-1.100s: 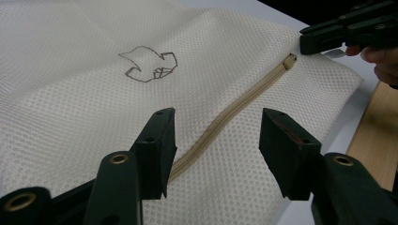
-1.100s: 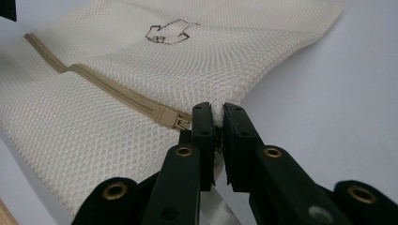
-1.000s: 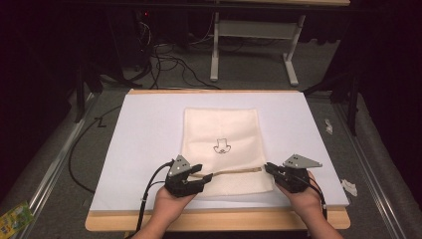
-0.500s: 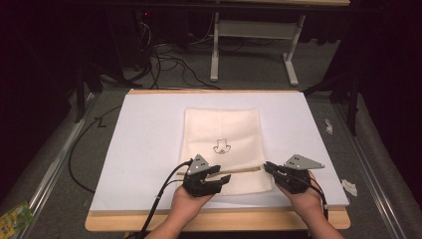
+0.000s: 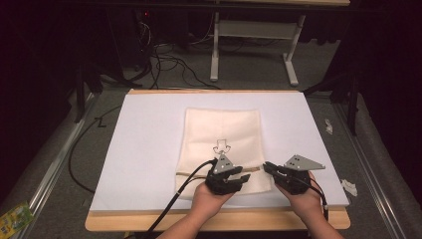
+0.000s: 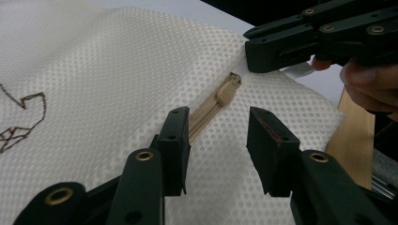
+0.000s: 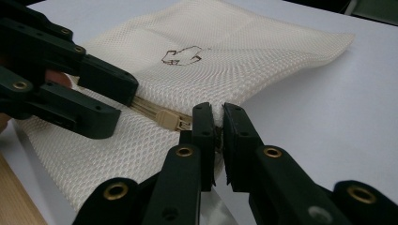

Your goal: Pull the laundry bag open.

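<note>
a cream mesh laundry bag (image 5: 222, 144) lying flat near the middle of the white sheet (image 5: 149, 149) that covers the wooden desk (image 5: 149, 226), its near edge close to the person's side, a small dark line drawing (image 5: 220, 147) stitched at its centre. across the lower part of the bag, a tan zipper (image 6: 209, 110) running crosswise, ending in a tan slider (image 6: 227, 89) close to the bag's right edge; in the right view the same slider (image 7: 171, 121) sitting just left of the right pair's tips. left tongs (image 5: 238, 179), held in the left hand (image 5: 211, 196) from the near side, resting low over the bag's near part, pointing toward the right; in the left view, left tongs (image 6: 218, 133) spread apart but just narrowed, the zipper tape running up between them, the left jaw right against the tape, the right jaw clear of it, no pinch on anything yet. right tongs (image 5: 267, 168), in the right hand (image 5: 303, 196), set at the bag's right edge, pointing left toward the other pair, tips near each other. in the right view, right tongs (image 7: 218, 126) pressed nearly together, pinching the bag's edge fabric at the end of the zipper, mesh bunched slightly between the pads. black cable (image 5: 174, 199) trailing from the left pair down off the near desk edge. beyond the desk, grey floor with loose cables (image 5: 164, 55) and a white frame leg (image 5: 215, 55).
</note>
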### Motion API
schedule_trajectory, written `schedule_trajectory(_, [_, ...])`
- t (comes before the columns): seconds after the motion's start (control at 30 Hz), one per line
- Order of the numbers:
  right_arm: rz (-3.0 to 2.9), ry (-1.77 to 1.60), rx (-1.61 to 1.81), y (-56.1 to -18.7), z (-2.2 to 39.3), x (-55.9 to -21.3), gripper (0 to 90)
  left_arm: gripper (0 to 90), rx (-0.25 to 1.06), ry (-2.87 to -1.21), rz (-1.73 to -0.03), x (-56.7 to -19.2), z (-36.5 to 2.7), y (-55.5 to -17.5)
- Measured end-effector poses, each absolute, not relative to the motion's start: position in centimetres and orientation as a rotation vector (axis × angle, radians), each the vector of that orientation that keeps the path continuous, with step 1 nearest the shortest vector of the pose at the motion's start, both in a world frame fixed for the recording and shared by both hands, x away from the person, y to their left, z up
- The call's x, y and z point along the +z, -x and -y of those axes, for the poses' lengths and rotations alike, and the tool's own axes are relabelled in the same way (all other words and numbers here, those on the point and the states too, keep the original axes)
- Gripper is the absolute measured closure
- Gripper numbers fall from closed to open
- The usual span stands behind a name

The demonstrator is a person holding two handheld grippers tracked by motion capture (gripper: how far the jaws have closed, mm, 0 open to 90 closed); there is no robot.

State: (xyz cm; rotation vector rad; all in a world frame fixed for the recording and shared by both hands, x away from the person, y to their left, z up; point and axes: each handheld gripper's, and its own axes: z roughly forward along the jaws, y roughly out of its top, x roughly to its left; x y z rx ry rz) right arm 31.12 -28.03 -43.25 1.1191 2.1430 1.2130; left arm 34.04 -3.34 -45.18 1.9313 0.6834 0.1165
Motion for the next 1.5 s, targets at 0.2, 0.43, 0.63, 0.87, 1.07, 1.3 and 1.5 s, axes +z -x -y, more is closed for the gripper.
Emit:
schedule_trajectory(0.2, [-2.145, -1.105, 1.229, -31.1, 28.1, -43.2, 85.6, 64.9, 0.074, -1.930, -0.689, -45.3, 5.6, -34.6])
schedule_trajectory(0.43, [-2.139, -1.109, 1.255, -31.0, 28.5, -43.0, 85.6, 77.1, 0.115, -1.924, -0.693, -45.3, 7.0, -34.5])
schedule_trajectory(0.63, [-2.128, -1.109, 1.259, -31.0, 28.5, -42.9, 85.6, 86.8, 0.168, -1.934, -0.672, -45.4, 7.5, -34.0])
schedule_trajectory(0.87, [-2.121, -1.115, 1.259, -30.9, 28.6, -42.9, 85.7, 87.2, 0.152, -1.931, -0.668, -45.3, 7.1, -34.0])
schedule_trajectory(1.07, [-2.126, -1.122, 1.268, -30.9, 28.4, -42.8, 85.9, 87.5, 0.130, -1.939, -0.642, -45.2, 6.2, -34.0])
schedule_trajectory(1.3, [-2.129, -1.116, 1.302, -30.8, 28.3, -42.7, 86.3, 87.2, 0.018, -1.872, -0.688, -45.4, 5.5, -34.6])
schedule_trajectory(1.5, [-2.123, -1.121, 1.305, -30.7, 28.4, -42.8, 86.2, 79.3, 0.038, -1.869, -0.690, -46.1, 5.9, -34.1])
